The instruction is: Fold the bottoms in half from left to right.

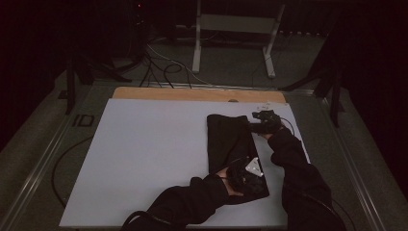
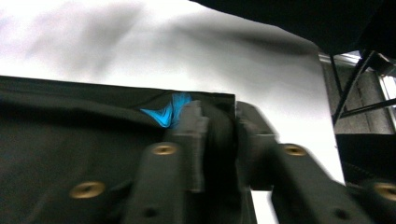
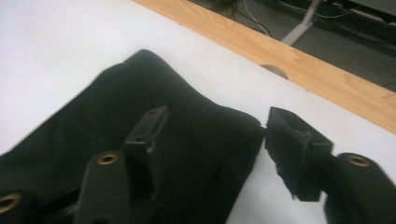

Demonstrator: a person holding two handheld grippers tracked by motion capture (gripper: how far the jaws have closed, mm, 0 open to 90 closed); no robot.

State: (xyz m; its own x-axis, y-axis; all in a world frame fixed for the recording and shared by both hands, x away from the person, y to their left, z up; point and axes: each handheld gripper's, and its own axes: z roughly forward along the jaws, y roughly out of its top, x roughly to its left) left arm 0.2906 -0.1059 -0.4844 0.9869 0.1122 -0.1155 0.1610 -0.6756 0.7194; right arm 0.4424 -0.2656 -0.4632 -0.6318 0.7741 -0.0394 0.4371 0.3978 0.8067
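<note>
A black cloth (image 1: pixel 231 144) lies folded on the right half of the white tabletop (image 1: pixel 144 154). My left gripper (image 1: pixel 259 174) rests low at the cloth's near right edge. In the left gripper view my left gripper (image 2: pixel 218 121) has its jaws a little apart, straddling the edge of the cloth (image 2: pixel 70 140), where a small blue patch (image 2: pixel 166 112) shows. My right gripper (image 1: pixel 252 124) is at the cloth's far right corner. In the right gripper view my right gripper (image 3: pixel 217 121) stands open, with the corner of the cloth (image 3: pixel 116 107) lying between the jaws and neither pad touching it.
A wooden strip (image 1: pixel 192 94) runs along the table's far edge and also appears in the right gripper view (image 3: pixel 289 60). Beyond it on the floor stand a white frame (image 1: pixel 235 24) and loose cables (image 1: pixel 159 67). The person's dark sleeves reach in from the bottom.
</note>
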